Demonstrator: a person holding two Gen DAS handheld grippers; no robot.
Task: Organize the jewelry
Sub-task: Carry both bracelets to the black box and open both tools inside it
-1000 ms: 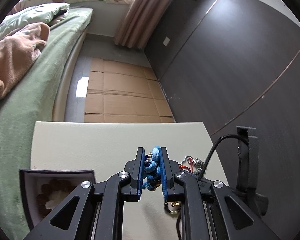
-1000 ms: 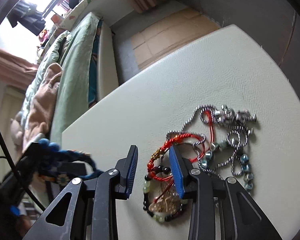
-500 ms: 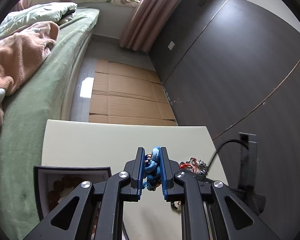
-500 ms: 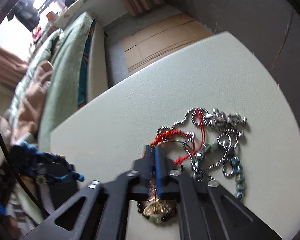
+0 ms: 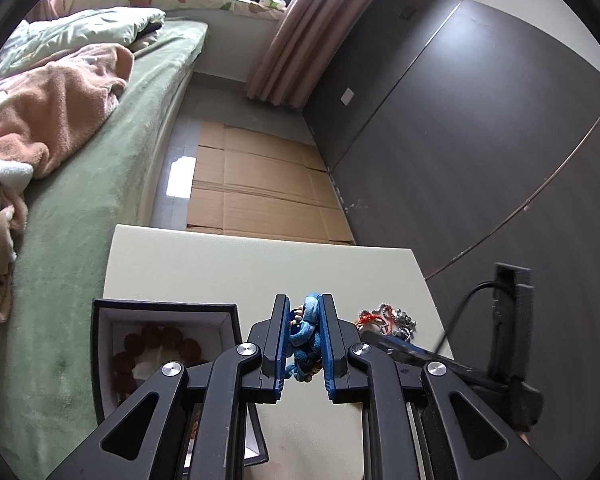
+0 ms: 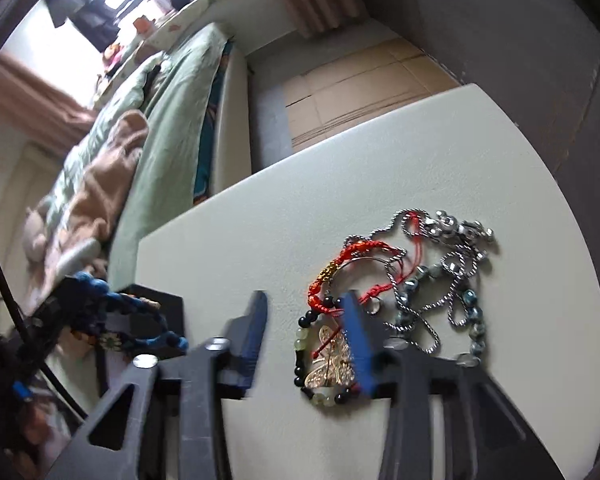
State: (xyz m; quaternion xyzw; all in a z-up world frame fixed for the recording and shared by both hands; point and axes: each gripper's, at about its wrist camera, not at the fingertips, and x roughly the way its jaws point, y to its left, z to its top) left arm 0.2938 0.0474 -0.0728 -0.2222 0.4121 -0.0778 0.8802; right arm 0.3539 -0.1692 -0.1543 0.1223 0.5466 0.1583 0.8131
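While the left tool (image 5: 303, 344) is clamping its blue pads on a blue braided bracelet (image 5: 306, 330) above the pale bench (image 5: 228, 268), the right tool (image 6: 304, 332) is hovering low over the bench with its jaws spread wide apart, gripping nothing. A black jewelry box (image 5: 100, 344) with a light lining is sitting at the bench's left edge, just left of the left tool, and brown round beads (image 5: 156, 344) are lying inside it. Near the bench's right edge a tangle of jewelry is resting on the cream surface: a red cord bracelet (image 6: 352, 264), a silver bead chain (image 6: 440, 264), a strand of blue-grey beads (image 6: 472, 316), and a bracelet of black and pale green beads (image 6: 300, 344) ringing a gold filigree pendant (image 6: 330, 364). The right tool's blue right pad is standing over the pendant's edge, though contact is unclear because the frame is blurred.

In the right wrist view the blue bracelet is dangling at the far left, over the box corner. Beyond the bench's far edge, flattened cardboard sheets (image 5: 260, 188) are covering the floor. A bed (image 5: 100, 168) with a green cover is running along the left, carrying a tan blanket (image 5: 48, 112). A dark panelled wall (image 5: 480, 140) is filling the right side, and a dusty-pink curtain (image 5: 296, 40) is hanging at the far end.
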